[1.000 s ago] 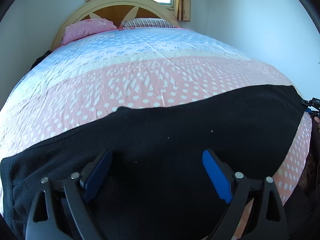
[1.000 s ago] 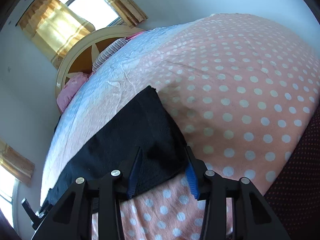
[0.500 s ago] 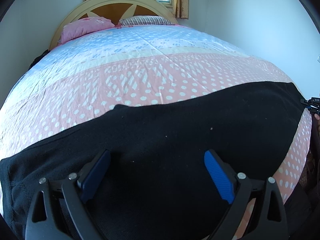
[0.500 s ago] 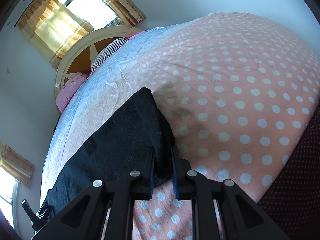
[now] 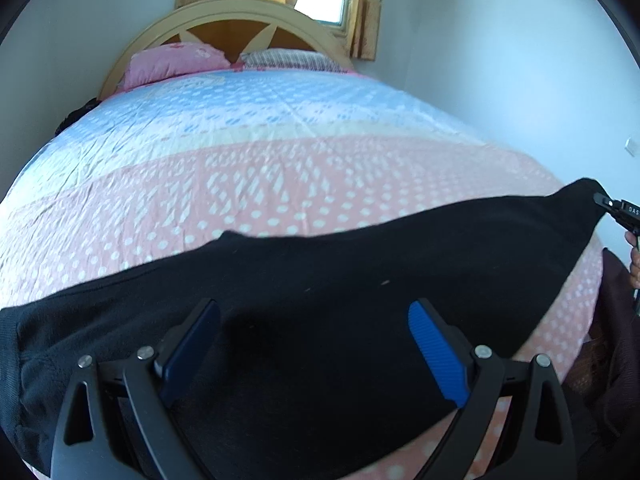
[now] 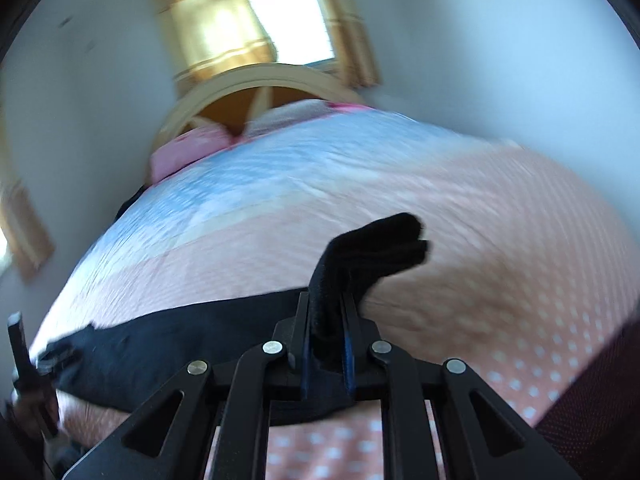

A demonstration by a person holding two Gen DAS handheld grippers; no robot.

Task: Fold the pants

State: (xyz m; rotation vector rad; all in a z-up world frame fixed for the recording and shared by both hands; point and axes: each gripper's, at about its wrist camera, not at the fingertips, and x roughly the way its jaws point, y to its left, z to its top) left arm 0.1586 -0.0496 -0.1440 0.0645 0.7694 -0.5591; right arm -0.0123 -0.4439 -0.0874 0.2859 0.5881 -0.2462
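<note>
Black pants [image 5: 320, 280] lie stretched across the near end of the bed. My left gripper [image 5: 314, 344] hovers open over their wide left part, blue pads well apart, nothing between them. In the right wrist view my right gripper [image 6: 326, 320] is shut on the pants' right end [image 6: 372, 248], which bunches up and sticks out above the fingers, lifted off the cover. The rest of the pants [image 6: 168, 344] trails left along the bed. The right gripper's tip [image 5: 618, 212] shows at the far right of the left wrist view, at the pants' corner.
The bed cover [image 5: 280, 160] is pink with white dots near me, blue farther off. Two pillows [image 5: 176, 60] rest against a wooden headboard [image 5: 240, 20] under a curtained window. A white wall [image 5: 520, 80] runs along the right. A dark dotted cloth [image 6: 600, 400] sits at the bed's right edge.
My right gripper has shut on the pants' right end and lifted it, swinging fast so the view blurs. The left gripper stayed open, rising slightly.
</note>
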